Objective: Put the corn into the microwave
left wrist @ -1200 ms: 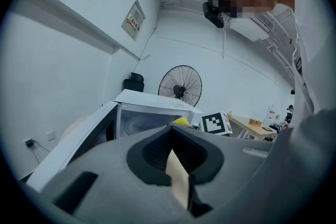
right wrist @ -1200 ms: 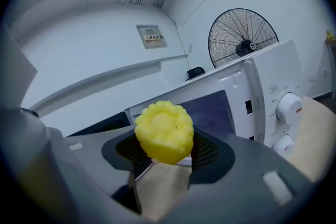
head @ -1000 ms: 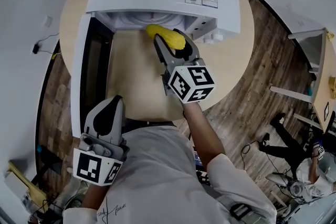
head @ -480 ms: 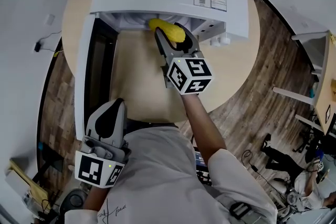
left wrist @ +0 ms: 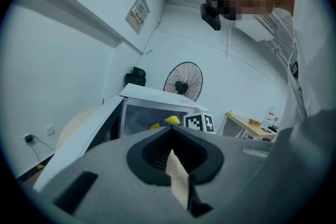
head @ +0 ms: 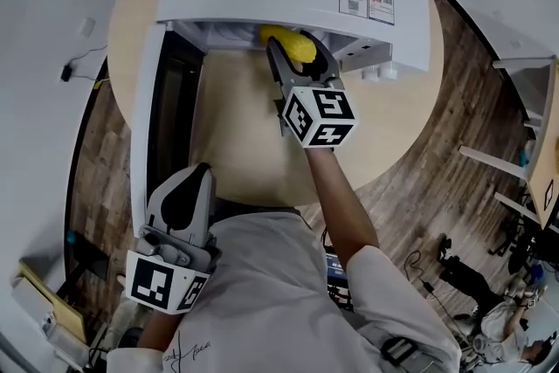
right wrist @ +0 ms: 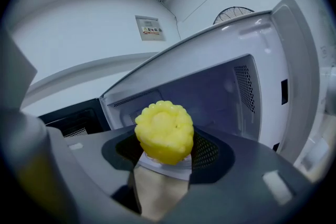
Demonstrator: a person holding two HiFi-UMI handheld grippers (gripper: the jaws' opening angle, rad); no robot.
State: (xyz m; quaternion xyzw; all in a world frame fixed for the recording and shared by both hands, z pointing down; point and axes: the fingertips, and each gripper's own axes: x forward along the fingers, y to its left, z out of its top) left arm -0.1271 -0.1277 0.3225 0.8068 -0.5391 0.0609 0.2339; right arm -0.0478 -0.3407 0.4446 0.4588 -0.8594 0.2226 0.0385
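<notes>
We log a round pale wooden table at the centre of the head view, on a wood-plank floor showing at left and lower right. In the left gripper view, a fan stands mid-frame, a side desk at right and a wall socket at lower left. A wall notice hangs upper centre in the right gripper view.

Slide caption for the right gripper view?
Right claw grips a yellow corn cob before the open white microwave.
</notes>
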